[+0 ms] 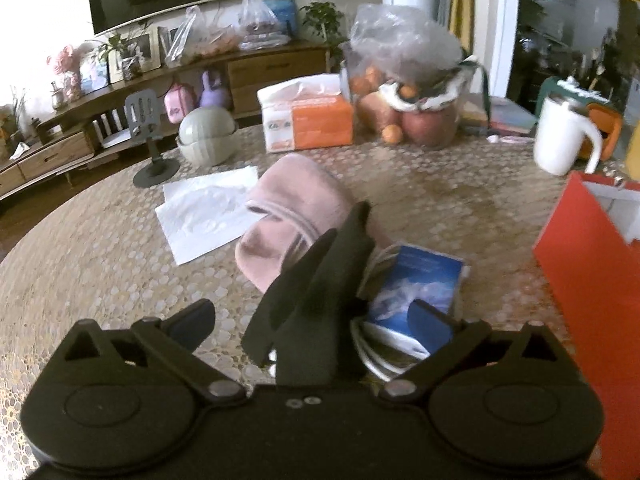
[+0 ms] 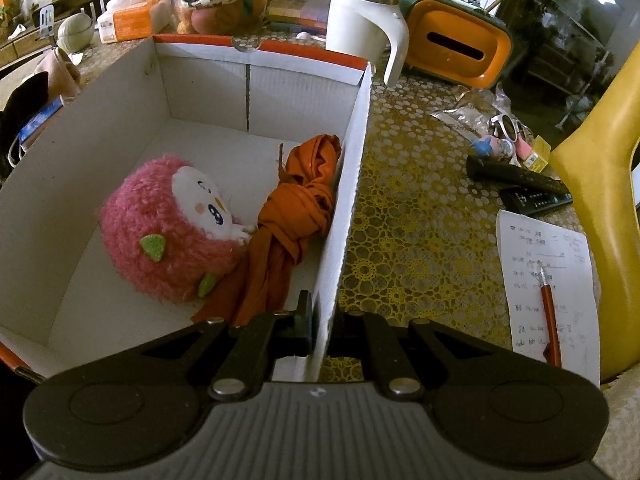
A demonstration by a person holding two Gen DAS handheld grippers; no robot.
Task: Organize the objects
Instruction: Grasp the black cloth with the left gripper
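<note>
My left gripper [image 1: 312,312] stands wide open low over the table, its blue-padded fingers [image 1: 192,320] on either side of a black, folded, fabric-like object [image 1: 320,280]; neither pad presses on it. Just right of that object lie a blue booklet [image 1: 420,284] and a white cable [image 1: 372,356]. Beyond them sits a pink cloth [image 1: 296,216]. My right gripper [image 2: 320,320] is shut on the right wall of the red-and-white cardboard box [image 2: 348,200]. Inside the box lie a pink plush toy [image 2: 172,228] and a knotted orange cloth [image 2: 296,216].
The box's red side [image 1: 592,280] stands close on the right in the left wrist view. White paper [image 1: 208,212], a green bowl [image 1: 206,136], a tissue pack [image 1: 308,116], bagged fruit [image 1: 408,92] and a white mug [image 1: 560,136] stand further back. Remotes [image 2: 520,184], a note with pen [image 2: 548,280] and a yellow chair [image 2: 600,180] lie right of the box.
</note>
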